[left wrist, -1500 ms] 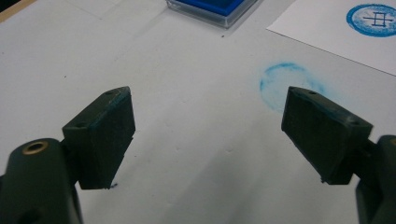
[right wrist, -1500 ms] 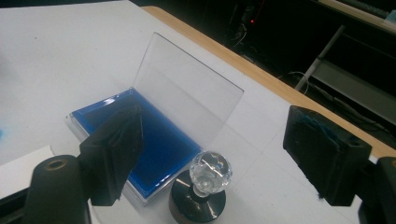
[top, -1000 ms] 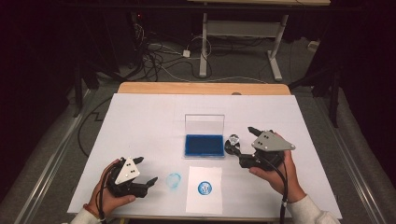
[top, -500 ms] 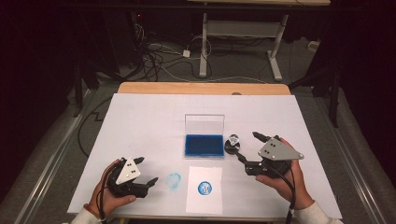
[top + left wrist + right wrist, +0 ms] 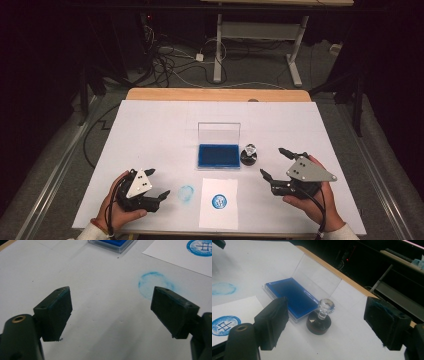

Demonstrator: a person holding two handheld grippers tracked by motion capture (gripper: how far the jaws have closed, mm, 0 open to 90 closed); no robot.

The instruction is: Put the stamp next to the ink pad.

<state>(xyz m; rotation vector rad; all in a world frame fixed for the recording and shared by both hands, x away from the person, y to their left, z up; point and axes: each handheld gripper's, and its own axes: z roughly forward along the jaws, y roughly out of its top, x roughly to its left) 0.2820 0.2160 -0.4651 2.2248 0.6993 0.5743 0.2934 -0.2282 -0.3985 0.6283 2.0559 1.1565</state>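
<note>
A round stamp [image 5: 249,155] [image 5: 320,319] with a clear knob stands upright on the white table, just right of an open blue ink pad [image 5: 218,155] [image 5: 292,297] whose clear lid stands up behind it. A white paper [image 5: 218,202] bearing a blue round print [image 5: 224,325] lies in front of the pad. My right gripper [image 5: 276,162] [image 5: 324,322] is open, low and right of the stamp, empty. My left gripper [image 5: 156,184] [image 5: 111,311] is open near the front left, empty, beside a blue ink smudge [image 5: 186,194] [image 5: 155,285] on the table.
The white table cover [image 5: 150,135] has a wooden far edge [image 5: 215,94]. Beyond it are cables on the floor [image 5: 175,55] and a desk frame [image 5: 260,35]. Dark walls stand at both sides.
My right gripper has drawn back to the right and toward the front, away from the stamp, which stays standing. The left gripper has not moved.
</note>
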